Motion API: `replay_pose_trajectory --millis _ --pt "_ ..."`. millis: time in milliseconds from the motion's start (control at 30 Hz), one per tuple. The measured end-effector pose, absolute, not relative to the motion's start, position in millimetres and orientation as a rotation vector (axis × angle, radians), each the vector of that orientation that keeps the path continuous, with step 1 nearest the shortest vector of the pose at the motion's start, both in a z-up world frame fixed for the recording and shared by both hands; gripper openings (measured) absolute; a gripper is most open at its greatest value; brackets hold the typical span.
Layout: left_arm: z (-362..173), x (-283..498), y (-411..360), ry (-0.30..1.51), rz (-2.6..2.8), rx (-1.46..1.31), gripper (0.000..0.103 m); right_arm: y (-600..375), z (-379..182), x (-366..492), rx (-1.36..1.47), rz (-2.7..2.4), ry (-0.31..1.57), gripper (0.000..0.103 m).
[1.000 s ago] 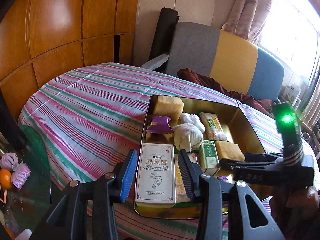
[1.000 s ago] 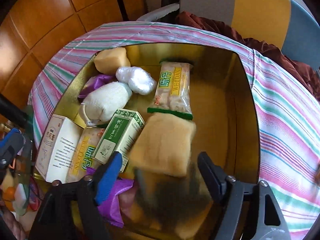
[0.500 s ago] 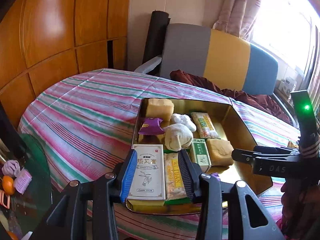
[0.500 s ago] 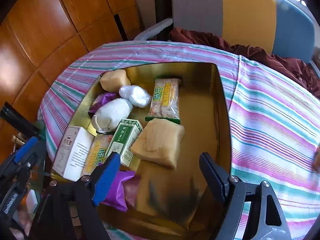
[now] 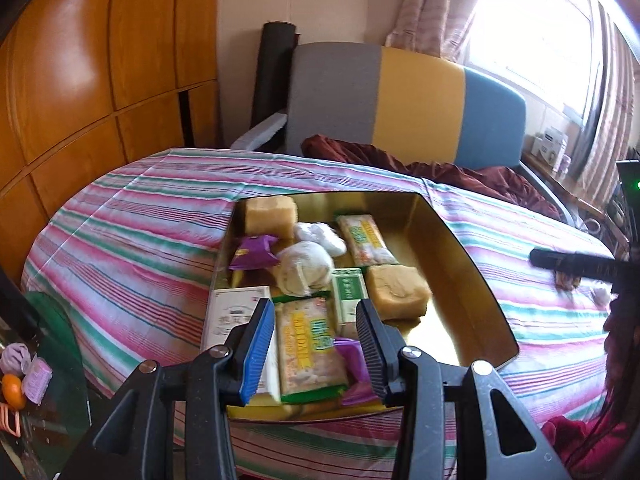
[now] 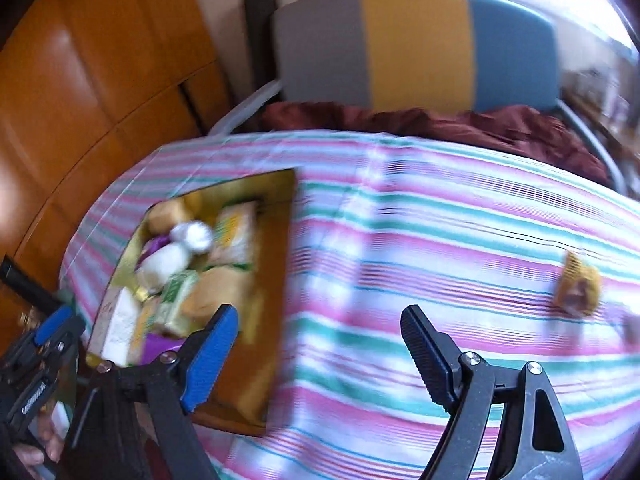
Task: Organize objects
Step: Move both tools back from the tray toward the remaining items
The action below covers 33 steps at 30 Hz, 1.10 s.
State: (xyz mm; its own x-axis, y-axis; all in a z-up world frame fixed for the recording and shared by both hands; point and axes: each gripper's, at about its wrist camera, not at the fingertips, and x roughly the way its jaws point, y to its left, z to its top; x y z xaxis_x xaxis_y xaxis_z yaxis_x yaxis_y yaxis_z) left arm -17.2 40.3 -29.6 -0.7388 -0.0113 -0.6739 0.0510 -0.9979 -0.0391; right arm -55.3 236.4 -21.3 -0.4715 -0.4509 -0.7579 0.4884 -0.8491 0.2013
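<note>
In the right wrist view, the gold metal tray (image 6: pixel 276 264) sits at the left of the frame, already crowded with white boxes, wrapped biscuit packets and tan spongy blocks, so the sorting looks well along. The left gripper (image 6: pixel 52 326) shows at the lower left edge beside the tray; in its own view its jaws stand narrow with nothing pinched between them, hovering over the tray's near end. At lower centre the right gripper (image 6: pixel 320 344) frames only bare striped cloth, its jaws opening wide and empty. At the right of that frame a small yellow-brown wrapped snack (image 6: pixel 578 290) lies alone on the pink, green and white striped tablecloth (image 6: pixel 400 240), well apart from the tray; I judge it the next pick, calling for a reach rightward and a squeeze across its short side. Behind stand orange wooden panels, a grey, yellow and blue chair back and a bright curtained window.
</note>
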Motion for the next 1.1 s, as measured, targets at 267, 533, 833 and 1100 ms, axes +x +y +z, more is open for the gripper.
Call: replay_pose_trajectory --millis 267,533,833,1100 --pt "-29.4 -22.4 80.3 -0.025 -2.974 1.171 0.043 344.4 -12.2 -103.9 1.225 -2.563 -0.068 0.084" --pt "-26.0 -39.5 132.8 -0.066 -3.076 1.276 0.043 478.7 -17.7 -141.4 1.223 -2.973 -0.366 0.084" --pt "-28.8 -65.2 233.9 -0.229 -3.260 1.422 0.043 550.7 -41.7 -142.7 1.322 -2.905 -0.995 0.084" --pt "-50.6 -101.1 329.5 -0.139 -3.337 1.787 0.048 581.7 -42.4 -122.6 1.187 -2.911 -1.290 0.087"
